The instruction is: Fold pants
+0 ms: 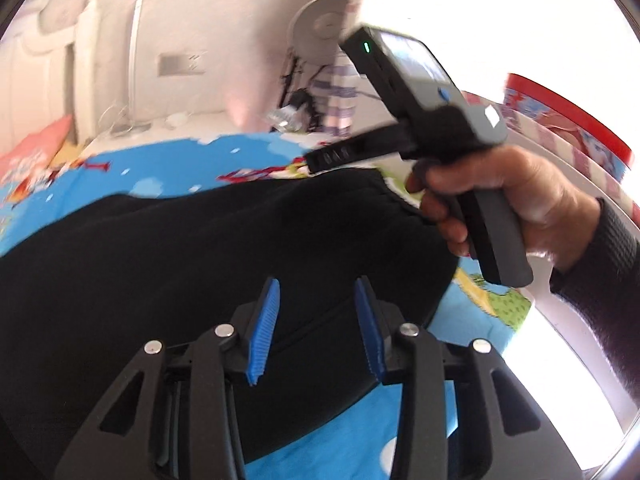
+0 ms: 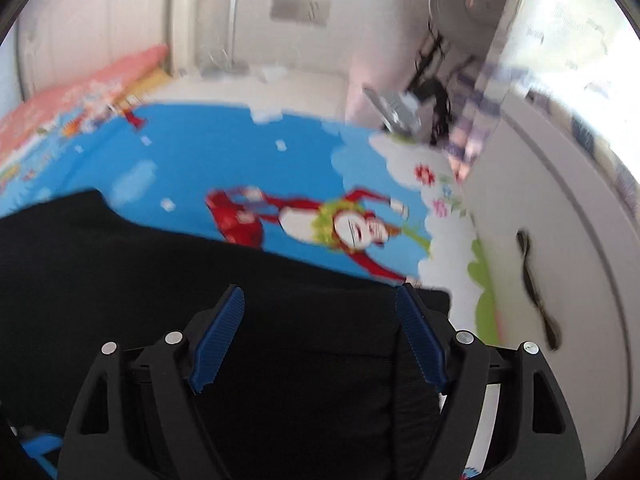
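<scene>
Black pants [image 1: 200,248] lie on a blue cartoon bed sheet [image 1: 168,168], filling the lower half of both views. My left gripper [image 1: 318,282] hovers over the cloth, its blue pads [image 1: 264,328] apart with nothing pinched between them. The right gripper [image 2: 320,290] stands wide open above the pants [image 2: 120,260], close to their right edge [image 2: 436,300], and grips nothing. In the left wrist view a hand [image 1: 520,200] holds the right gripper's handle [image 1: 492,232] above the pants' far right corner.
The sheet [image 2: 240,152] ends at a white bed side [image 2: 540,220], where a thin black cord [image 2: 536,288] lies. A pink pillow [image 2: 80,88] sits at the far left. A fan [image 2: 468,0] and cables stand behind the bed.
</scene>
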